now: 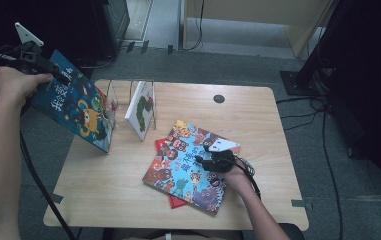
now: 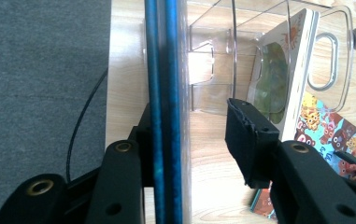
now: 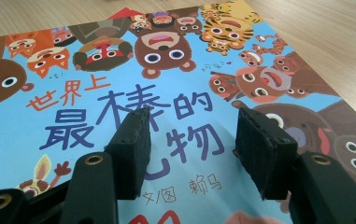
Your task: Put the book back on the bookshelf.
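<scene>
Two grippers are at work over the wooden table. The left gripper is up at the table's far left corner, at the top edge of a dark blue picture book that stands tilted, its bottom edge on the table by the clear plastic book rack. In the left gripper view the book's blue edge lies against one pad while the other pad stands well apart from it — the jaws are released, not clamped on the book.

The right gripper hangs just above the light blue animal book lying flat near the middle of the table. Its jaws are spread, nothing between them; whether the tips touch the cover I cannot tell.

Counting books, there are four: the dark blue one, a white one standing upright in the rack, the animal book, and a red one peeking out beneath it.

The high view gives the whole layout and both forearms. The left gripper view brings out the rack's clear dividers and the white book's green cover picture. The right gripper view shows the animal book's cover close up — bears, tigers, foxes and large blue lettering.
</scene>
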`<state>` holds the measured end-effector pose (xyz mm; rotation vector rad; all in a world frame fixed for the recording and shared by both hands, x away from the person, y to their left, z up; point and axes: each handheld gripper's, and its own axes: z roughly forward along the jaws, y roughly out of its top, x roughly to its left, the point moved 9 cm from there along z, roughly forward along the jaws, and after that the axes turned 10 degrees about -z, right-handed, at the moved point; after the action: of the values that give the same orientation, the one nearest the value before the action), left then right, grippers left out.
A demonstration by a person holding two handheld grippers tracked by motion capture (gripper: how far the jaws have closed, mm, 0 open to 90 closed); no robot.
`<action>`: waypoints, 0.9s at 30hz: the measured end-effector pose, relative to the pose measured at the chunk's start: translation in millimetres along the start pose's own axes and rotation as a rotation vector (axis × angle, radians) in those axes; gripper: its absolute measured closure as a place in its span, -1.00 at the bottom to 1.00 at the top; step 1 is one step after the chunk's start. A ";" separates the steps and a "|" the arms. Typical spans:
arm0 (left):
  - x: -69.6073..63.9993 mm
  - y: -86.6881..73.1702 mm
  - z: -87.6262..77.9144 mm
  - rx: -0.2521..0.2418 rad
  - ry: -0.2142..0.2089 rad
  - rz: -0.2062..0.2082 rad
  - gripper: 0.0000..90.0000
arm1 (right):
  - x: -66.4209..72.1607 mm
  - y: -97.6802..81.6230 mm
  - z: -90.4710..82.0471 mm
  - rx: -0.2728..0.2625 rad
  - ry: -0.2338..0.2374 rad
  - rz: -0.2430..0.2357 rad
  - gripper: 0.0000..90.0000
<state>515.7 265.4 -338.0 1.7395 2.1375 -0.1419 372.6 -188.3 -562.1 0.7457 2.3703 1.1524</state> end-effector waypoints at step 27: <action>9.4 -7.8 -47.6 -0.064 -0.080 0.016 0.21 | 0.4 -0.5 -1.2 0.008 0.003 -0.002 -0.01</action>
<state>496.0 287.1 -298.6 1.6857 2.0489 -0.1349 371.5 -189.0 -561.8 0.7446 2.3787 1.1450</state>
